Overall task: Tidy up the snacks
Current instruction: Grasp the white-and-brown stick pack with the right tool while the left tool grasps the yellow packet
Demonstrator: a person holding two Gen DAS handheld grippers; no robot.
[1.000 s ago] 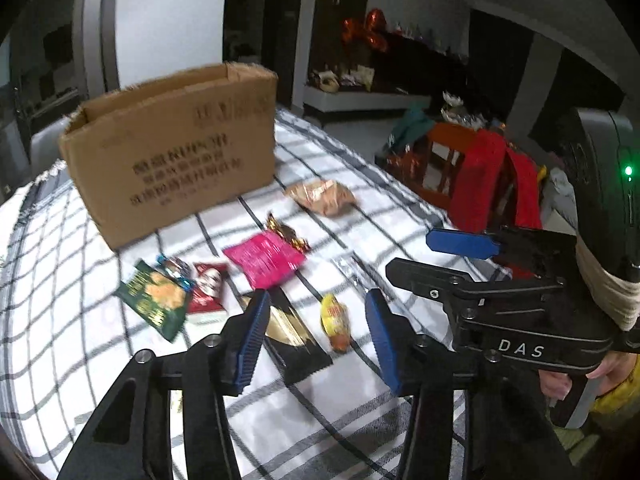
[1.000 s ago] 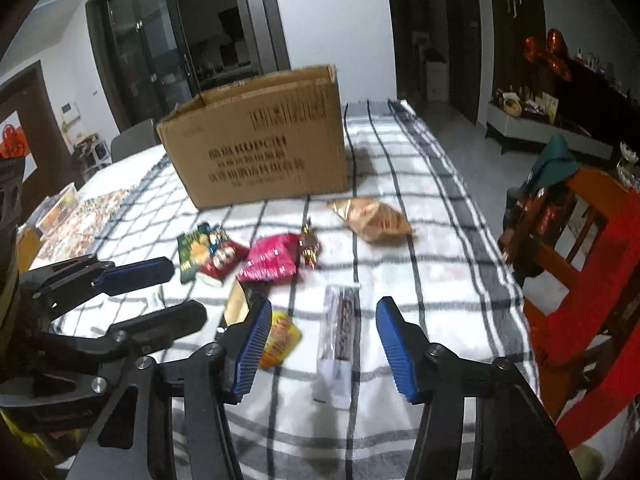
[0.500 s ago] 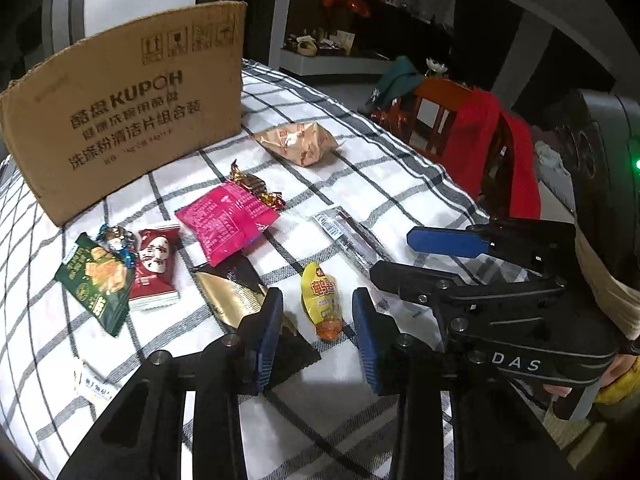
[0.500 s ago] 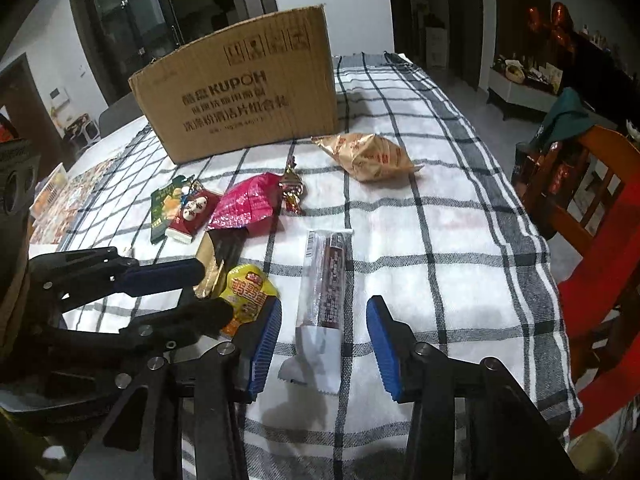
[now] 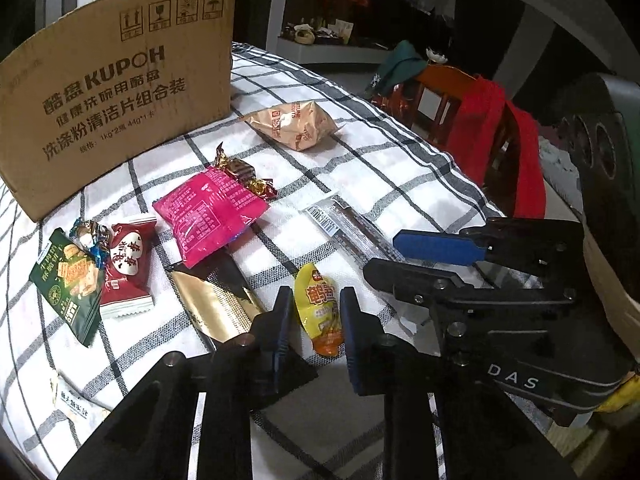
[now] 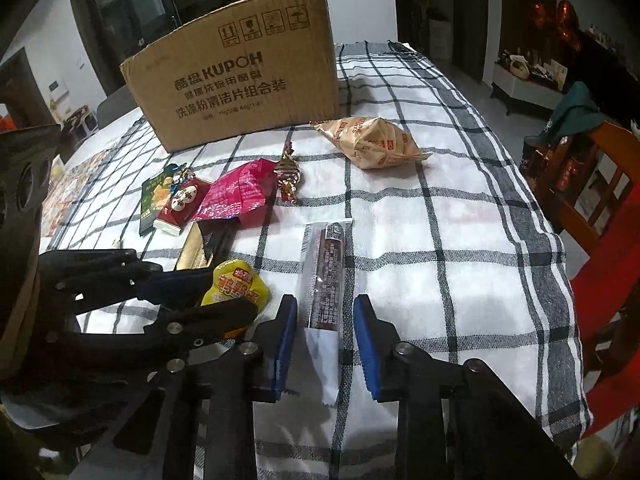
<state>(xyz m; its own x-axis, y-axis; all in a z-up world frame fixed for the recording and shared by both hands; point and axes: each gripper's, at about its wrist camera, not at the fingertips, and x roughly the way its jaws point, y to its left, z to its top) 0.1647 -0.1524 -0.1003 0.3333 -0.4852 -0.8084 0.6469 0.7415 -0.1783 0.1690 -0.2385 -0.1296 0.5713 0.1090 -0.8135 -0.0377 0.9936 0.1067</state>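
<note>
Snack packets lie on the checked tablecloth [image 5: 400, 160] in front of a cardboard box [image 5: 120, 92]. My left gripper [image 5: 314, 312] is low over a yellow packet [image 5: 320, 308], its jaws partly open on either side of it, not touching. My right gripper [image 6: 324, 332] straddles the near end of a long clear-wrapped dark stick [image 6: 330, 276], jaws partly open. Also on the cloth are a pink packet [image 5: 212, 212], a tan biscuit bag [image 5: 296, 124], a gold-black bar [image 5: 216, 308], a red packet [image 5: 126, 264] and a green packet [image 5: 70, 280].
The box [image 6: 240, 80] stands at the back of the table. A wooden chair with red cloth [image 6: 600, 208] stands at the table's right edge. Wrapped candies [image 6: 288, 176] lie by the pink packet. A small white sachet [image 5: 72, 400] lies near the front left.
Both grippers have come down and forward towards the table. Their jaws have narrowed, the left around the yellow packet, the right around the long stick.
</note>
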